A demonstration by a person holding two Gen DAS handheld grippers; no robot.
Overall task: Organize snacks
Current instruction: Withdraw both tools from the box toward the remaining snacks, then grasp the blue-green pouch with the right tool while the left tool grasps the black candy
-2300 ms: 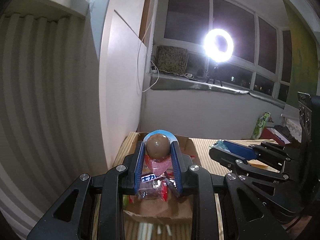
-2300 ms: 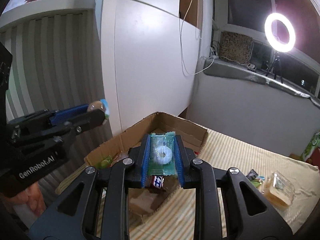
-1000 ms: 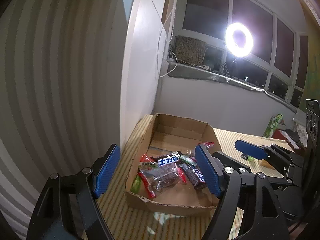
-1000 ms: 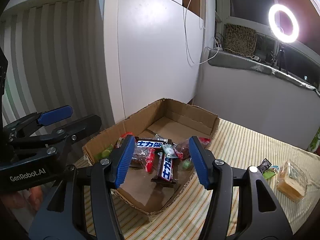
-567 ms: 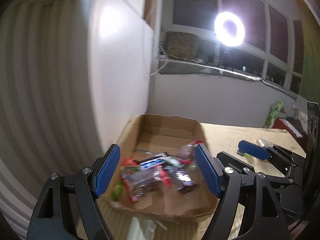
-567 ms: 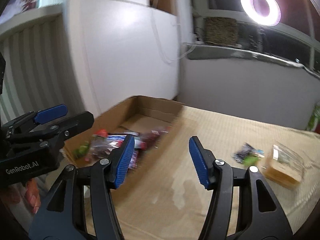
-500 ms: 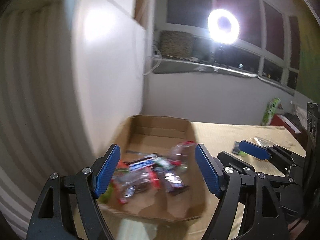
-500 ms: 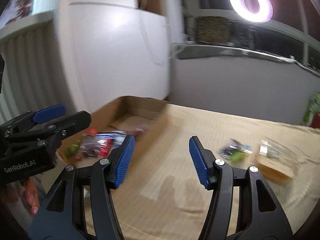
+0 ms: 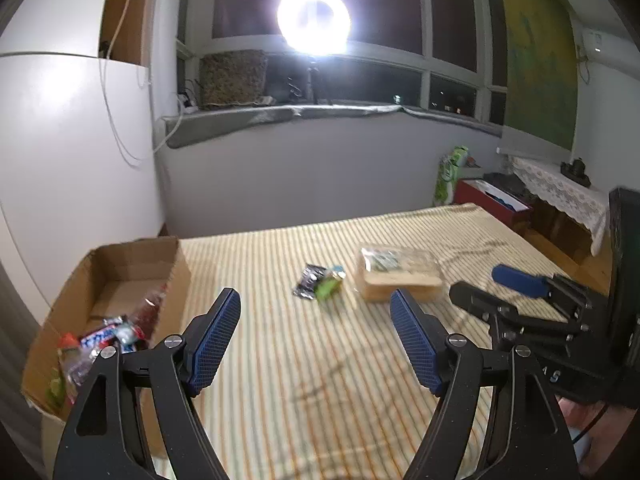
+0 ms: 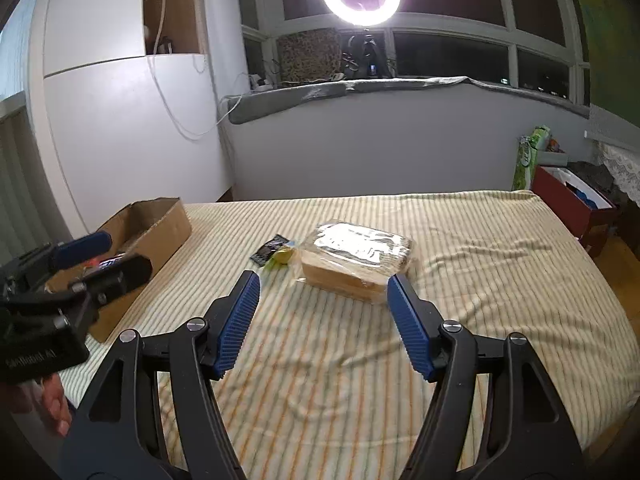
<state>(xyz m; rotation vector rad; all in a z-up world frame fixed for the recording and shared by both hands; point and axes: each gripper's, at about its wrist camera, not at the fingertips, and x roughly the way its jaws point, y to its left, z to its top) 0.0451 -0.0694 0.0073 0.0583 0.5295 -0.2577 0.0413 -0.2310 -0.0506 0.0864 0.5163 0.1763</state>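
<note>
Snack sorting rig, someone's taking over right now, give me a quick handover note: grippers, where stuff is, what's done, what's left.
Left gripper: open, empty.
Right gripper: jaws opening, nothing between them, pointed at the wrapped sandwich pack.
Cardboard box: at the left edge of the striped cloth, several wrapped snacks already inside.
Still loose on the cloth: the sandwich pack and, beside it on the box side, a small dark packet with a green candy.
Done: some snacks boxed.
Left: the loose items probably go into the box next; the sandwich pack is wide, so expect a broad grip.
</note>
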